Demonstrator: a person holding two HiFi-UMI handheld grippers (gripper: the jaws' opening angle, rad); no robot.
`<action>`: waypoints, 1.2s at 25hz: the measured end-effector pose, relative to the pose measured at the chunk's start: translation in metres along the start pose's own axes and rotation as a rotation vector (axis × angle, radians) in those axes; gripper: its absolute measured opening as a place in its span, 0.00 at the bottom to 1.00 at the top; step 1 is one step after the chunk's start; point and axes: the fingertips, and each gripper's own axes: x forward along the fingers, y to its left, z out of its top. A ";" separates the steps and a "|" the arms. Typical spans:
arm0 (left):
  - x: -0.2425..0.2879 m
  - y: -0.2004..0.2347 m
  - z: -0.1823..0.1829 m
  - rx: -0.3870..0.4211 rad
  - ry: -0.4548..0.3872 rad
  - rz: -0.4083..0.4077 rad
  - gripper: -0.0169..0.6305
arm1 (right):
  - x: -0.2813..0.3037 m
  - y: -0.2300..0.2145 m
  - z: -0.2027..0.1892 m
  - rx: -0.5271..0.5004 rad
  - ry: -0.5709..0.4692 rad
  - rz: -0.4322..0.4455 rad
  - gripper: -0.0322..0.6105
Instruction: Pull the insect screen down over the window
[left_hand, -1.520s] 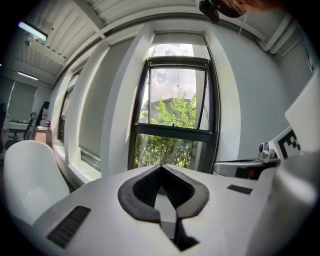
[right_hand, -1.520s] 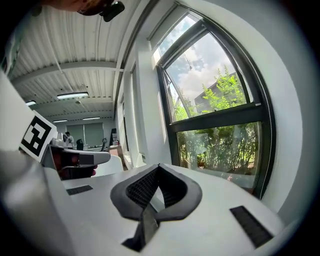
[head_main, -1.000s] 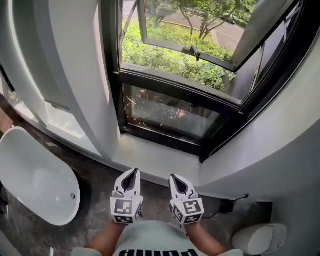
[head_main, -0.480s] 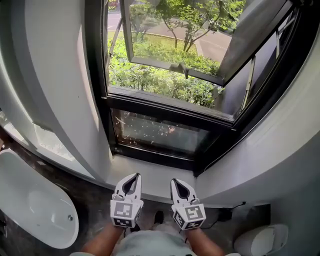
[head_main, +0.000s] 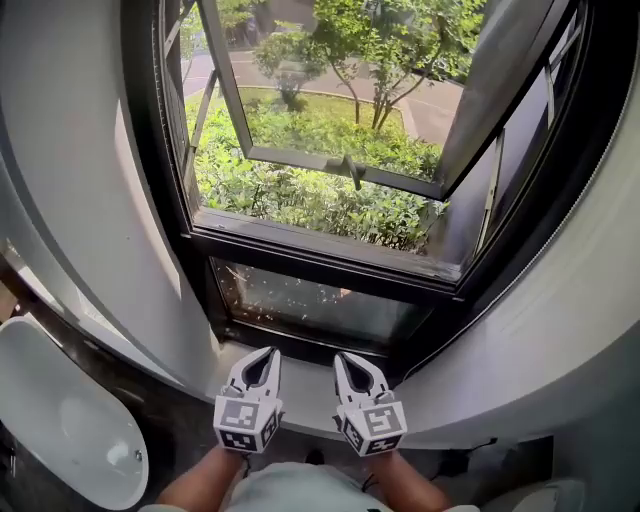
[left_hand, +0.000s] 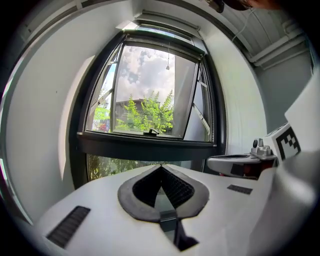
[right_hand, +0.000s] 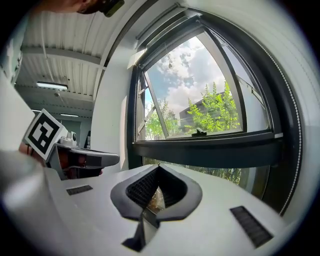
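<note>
Two grippers: left gripper (head_main: 270, 352) and right gripper (head_main: 340, 357) sit side by side just below the window (head_main: 320, 255), over its sill (head_main: 310, 388). Both have their jaws pressed fully together, with nothing between them.
Insect screen: not drawn. It seems to be rolled away in the pale housing (left_hand: 160, 26) along the window's top edge, with a thin pull cord (left_hand: 168, 60) hanging from it.
Sash: the sash (head_main: 340, 165) is swung outward, leaving the window's opening uncovered.
Step in hand: probably the reach for the pull, which is well above both grippers.
Risk, grip: closed jaws cannot take the cord, and so thin a cord may slip from the pads.
Risk, pull: a one-sided tug may skew the screen in the window's side tracks, and a lost hold may let it spring back up.
</note>
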 end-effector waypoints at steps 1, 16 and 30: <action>0.008 -0.002 0.004 0.000 -0.004 0.001 0.05 | 0.004 -0.009 0.001 -0.004 0.003 0.006 0.04; 0.089 0.032 0.092 0.260 -0.004 -0.061 0.05 | 0.054 -0.082 0.091 -0.234 -0.056 -0.044 0.05; 0.118 0.060 0.286 0.818 -0.092 -0.106 0.39 | 0.072 -0.105 0.287 -0.809 -0.081 -0.097 0.43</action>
